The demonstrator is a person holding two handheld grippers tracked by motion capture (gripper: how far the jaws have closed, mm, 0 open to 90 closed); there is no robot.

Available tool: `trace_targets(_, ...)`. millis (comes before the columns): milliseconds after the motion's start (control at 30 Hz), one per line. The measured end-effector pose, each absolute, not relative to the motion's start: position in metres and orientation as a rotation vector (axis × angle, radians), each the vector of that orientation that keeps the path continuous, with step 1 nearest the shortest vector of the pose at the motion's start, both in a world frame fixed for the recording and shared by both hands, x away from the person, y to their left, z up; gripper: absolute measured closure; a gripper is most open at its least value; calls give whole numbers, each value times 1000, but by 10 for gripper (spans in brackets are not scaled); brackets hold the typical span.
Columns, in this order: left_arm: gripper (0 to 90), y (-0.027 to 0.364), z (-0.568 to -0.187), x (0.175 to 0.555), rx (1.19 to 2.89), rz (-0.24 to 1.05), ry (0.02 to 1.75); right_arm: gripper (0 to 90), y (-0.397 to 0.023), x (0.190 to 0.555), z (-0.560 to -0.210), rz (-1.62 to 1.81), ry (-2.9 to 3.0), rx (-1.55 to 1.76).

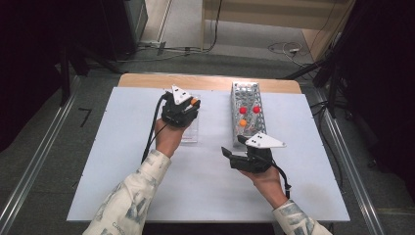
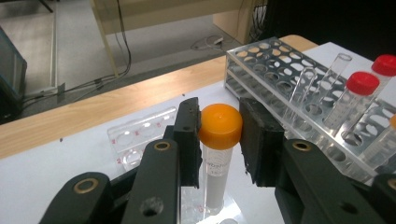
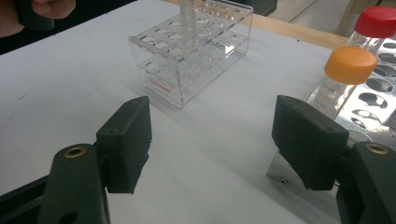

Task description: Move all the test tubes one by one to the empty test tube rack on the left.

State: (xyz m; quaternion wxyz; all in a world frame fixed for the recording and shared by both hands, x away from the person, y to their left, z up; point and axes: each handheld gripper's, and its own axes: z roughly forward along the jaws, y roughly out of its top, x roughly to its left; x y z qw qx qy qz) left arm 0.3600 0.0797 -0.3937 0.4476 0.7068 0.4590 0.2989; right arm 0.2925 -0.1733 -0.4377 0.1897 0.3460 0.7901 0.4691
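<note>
The left tongs (image 2: 219, 140) clamp an orange-capped clear plastic tube (image 2: 219, 154) above the small clear acrylic rack (image 1: 191, 128) — likely mid-placement; next it needs lowering straight into a hole. The right tongs (image 3: 224, 140) gape wide, empty, beside the perforated metal rack (image 1: 249, 110).

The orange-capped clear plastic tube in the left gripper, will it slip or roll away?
The orange-capped clear plastic tube probably stays put: the left gripper pinches its cap. It looks light and stiff. Laid down on the white table, its round body would likely roll.
</note>
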Motion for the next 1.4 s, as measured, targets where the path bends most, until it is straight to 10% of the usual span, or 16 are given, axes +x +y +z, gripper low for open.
trace_targets(567,679,76,-432,362,1795,703,1189,274,-173,293,-439,1316,2224,978)
trace_targets(1100,177,85,-417,340,1709,660,1242,275,-176,293,-439,1313,2212,992)
trace_targets(1400,142,97,-419,316,1690,646,1225,275,-181,296,-438,1308,2188,1015)
